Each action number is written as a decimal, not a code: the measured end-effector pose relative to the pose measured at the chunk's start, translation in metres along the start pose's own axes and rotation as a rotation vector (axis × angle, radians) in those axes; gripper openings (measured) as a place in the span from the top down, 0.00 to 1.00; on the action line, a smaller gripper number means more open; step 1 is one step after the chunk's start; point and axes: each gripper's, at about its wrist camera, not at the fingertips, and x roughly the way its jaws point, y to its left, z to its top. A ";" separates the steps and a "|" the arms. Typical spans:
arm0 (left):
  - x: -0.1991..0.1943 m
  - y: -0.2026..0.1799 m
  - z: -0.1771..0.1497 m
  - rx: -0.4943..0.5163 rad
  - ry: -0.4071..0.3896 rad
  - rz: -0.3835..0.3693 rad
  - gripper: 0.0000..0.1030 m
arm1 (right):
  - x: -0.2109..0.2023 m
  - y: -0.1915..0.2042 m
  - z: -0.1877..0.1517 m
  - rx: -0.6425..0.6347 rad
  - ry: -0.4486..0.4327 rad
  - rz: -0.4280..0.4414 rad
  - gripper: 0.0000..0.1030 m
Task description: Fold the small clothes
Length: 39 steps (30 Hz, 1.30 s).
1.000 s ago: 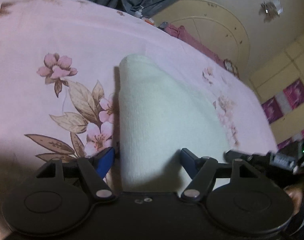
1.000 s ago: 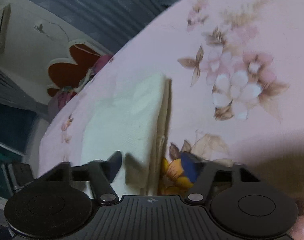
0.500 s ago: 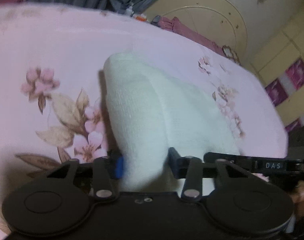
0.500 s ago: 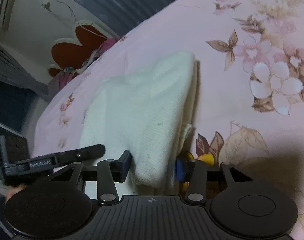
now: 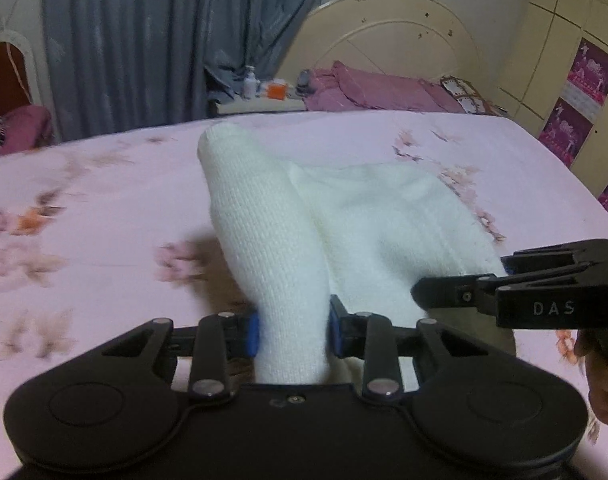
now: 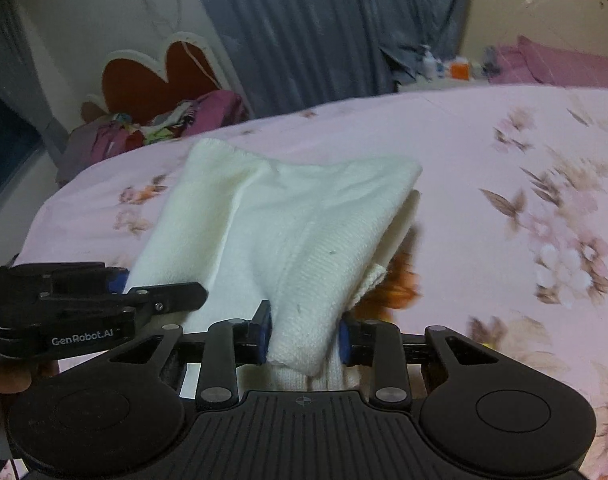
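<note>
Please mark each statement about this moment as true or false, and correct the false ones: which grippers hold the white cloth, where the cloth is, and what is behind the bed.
1. The left gripper is shut on the white knit garment. True; its jaws have just been closing, with the fabric between them.
2. The right gripper is open and holds nothing. False: it pinches a near corner of the same garment, its jaws having just closed on it.
3. The garment lies flat on the pink floral bedsheet. False: its near edge is raised off the sheet by both grippers.
4. A grey-blue curtain hangs behind the bed. True.
5. The garment is dark blue. False: it is white.
</note>
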 end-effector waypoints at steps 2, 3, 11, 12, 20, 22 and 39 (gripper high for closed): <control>-0.013 0.014 -0.003 0.000 -0.004 0.017 0.71 | 0.005 0.026 0.001 -0.022 -0.004 0.008 0.70; -0.019 0.023 -0.005 -0.004 -0.005 0.026 0.71 | 0.009 0.040 0.001 -0.034 -0.004 0.016 0.70; -0.060 0.098 -0.028 -0.041 0.010 0.086 0.71 | 0.052 0.123 -0.001 -0.092 0.030 0.080 0.69; -0.064 0.108 -0.031 -0.047 0.013 0.092 0.71 | 0.058 0.132 -0.002 -0.097 0.035 0.088 0.69; -0.041 0.165 -0.062 -0.068 0.141 0.056 0.66 | 0.124 0.183 -0.019 -0.123 0.146 0.054 0.69; -0.025 0.177 -0.075 -0.121 0.140 0.051 0.41 | 0.154 0.174 -0.032 -0.093 0.206 -0.011 0.69; 0.014 0.184 -0.050 -0.085 -0.016 -0.051 0.66 | 0.208 0.177 -0.007 -0.240 0.092 -0.132 0.65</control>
